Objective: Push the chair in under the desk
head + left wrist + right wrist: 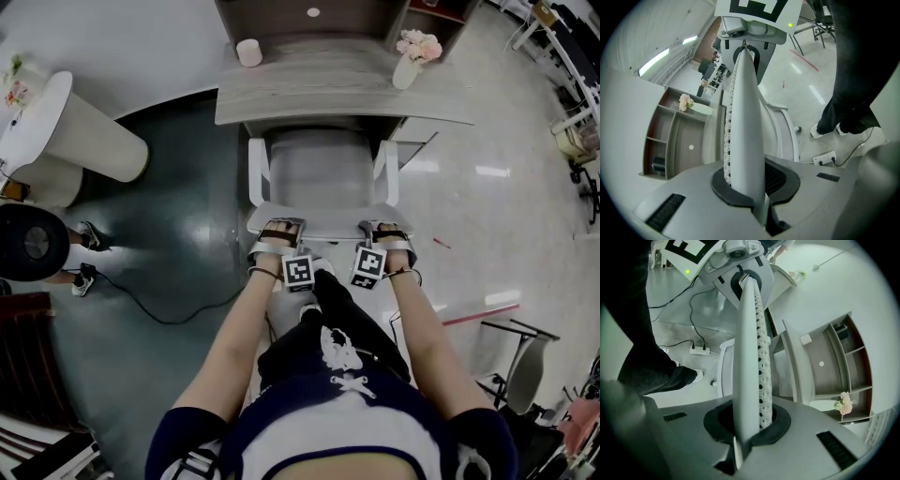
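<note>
We see the chair [323,173] right in front of the desk [281,103]. It faces the desk: its seat points at the desk, and its back is on the side away from the desk, close to us. The front of the seat is tucked under the desk's front edge. The rest of the seat and the back stick out from the desk. The chair's two white arms come up close to the desk's front edge, one on each side. The top of the chair's back is long and thin. It runs from side to side, the same way as the desk's front edge.

The left gripper [279,232] grabs the top of the back near its left end. The right gripper [385,232] grabs it near its right end. Both are on the side of the chair away from the desk.

The left fingers [679,199] are squeezed almost together, with the thin top of the back pinched between them. The right fingers [834,437] pinch it the same way.

On the desk, pink flowers [417,47] stand near the far right corner. A small white cup [248,52] stands near the far left corner.
</note>
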### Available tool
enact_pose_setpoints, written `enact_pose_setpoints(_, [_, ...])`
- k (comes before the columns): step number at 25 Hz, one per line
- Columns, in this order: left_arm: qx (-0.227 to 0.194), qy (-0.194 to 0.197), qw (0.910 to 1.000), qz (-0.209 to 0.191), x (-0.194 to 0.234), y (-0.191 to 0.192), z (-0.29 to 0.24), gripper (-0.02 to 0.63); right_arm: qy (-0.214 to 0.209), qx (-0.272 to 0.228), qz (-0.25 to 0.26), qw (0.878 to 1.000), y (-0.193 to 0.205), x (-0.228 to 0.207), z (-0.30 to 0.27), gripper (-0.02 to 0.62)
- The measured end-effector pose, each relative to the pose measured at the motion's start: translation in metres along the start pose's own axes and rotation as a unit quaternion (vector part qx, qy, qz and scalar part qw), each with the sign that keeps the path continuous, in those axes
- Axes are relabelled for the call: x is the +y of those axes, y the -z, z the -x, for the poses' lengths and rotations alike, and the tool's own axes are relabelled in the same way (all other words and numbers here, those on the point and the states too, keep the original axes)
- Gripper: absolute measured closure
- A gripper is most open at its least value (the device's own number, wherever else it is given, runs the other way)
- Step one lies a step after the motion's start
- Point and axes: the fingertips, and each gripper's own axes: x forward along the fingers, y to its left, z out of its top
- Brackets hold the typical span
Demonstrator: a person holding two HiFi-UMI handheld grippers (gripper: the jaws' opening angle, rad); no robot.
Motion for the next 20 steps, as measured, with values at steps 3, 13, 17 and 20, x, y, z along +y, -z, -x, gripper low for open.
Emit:
enact_pose_setpoints(3, [0.001, -0.001, 1.0000, -0.001, 0.005, 0.000, -0.003, 0.584, 0.000, 0.000, 0.000, 1.000, 0.002, -0.004, -0.002, 0.583])
enact_pose_setpoints(13, [0.000, 0.000, 0.9999, 0.011, 0.010, -0.002, -0.012, 0.584, 0.005, -0.002, 0.003, 1.000, 0.005, -0.014, -0.009, 0.583])
enact_pose_setpoints(17, [-0.001, -0.002, 0.9999, 0.014, 0.012, -0.004, -0.014, 0.584, 0.004, -0.004, 0.004, 1.000, 0.006, -0.016, -0.011, 0.583])
enact_pose_setpoints(20, [0.015, -0.003, 0.9999, -0.009, 0.019, -0.001, -0.013, 0.584, 0.004, -0.005, 0.006, 1.000, 0.009, -0.019, -0.012, 0.583])
